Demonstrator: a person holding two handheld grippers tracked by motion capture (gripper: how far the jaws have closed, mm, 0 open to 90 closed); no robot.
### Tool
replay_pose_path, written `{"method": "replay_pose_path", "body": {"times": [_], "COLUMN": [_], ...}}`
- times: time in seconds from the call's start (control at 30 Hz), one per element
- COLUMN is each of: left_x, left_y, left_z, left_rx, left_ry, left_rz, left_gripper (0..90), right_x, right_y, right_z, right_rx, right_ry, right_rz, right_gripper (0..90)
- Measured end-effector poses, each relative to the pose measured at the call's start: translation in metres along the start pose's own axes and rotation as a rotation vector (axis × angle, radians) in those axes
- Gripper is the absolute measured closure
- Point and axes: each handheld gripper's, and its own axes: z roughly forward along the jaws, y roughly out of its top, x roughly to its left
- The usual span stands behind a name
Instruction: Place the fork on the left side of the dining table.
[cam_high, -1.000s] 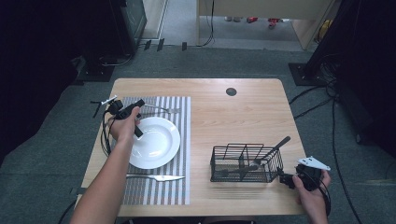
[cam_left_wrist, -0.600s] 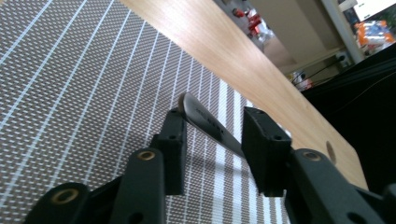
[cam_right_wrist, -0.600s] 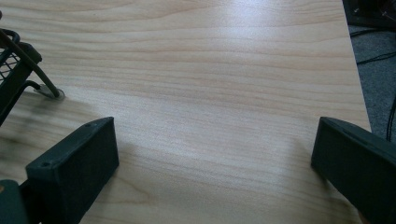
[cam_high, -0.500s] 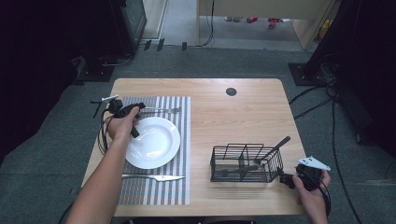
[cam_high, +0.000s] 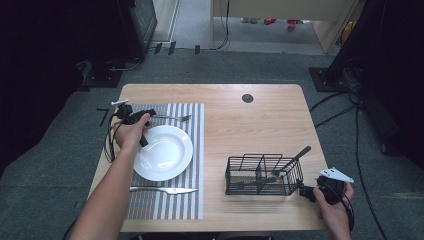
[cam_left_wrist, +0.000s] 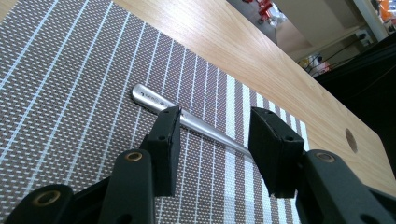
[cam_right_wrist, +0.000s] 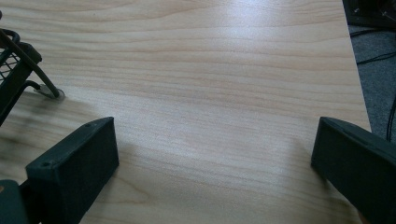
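Steel fork flat on striped mat, between left claw's just-opened spread jaws, untouched.

Light wooden table with rounded corners is sitting on grey carpet floor. Black cables are trailing over the carpet at right. Dark equipment is standing at back left, pale wooden furniture behind. Light is glaring off the tabletop.
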Motion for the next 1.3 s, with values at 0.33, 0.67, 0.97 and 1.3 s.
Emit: {"method": "replay_pose_path", "body": {"times": [0.33,0.67,0.97,1.3], "left_x": [-0.008,-0.018,-0.029,-0.031], "left_y": [-0.001,0.003,-0.001,-0.015], "left_z": [-0.016,-0.061,-0.100,-0.134], "left_rx": [-0.066,-0.191,-0.240,-0.244], "left_ry": [-0.048,-0.079,-0.050,-0.046], "left_rz": [0.068,0.185,0.355,0.460], "left_gripper": [45.3,34.0,31.3,31.4], "right_x": [0.000,0.000,0.000,0.000], "right_y": [0.000,0.000,0.000,0.000], "right_z": [0.000,0.000,0.000,0.000], "right_rx": [0.000,0.000,0.000,0.001], "right_ry": [0.000,0.000,-0.001,-0.002], "right_rz": [0.000,0.000,0.000,0.001], "right_gripper": [0.4,0.4,0.3,0.0]}}
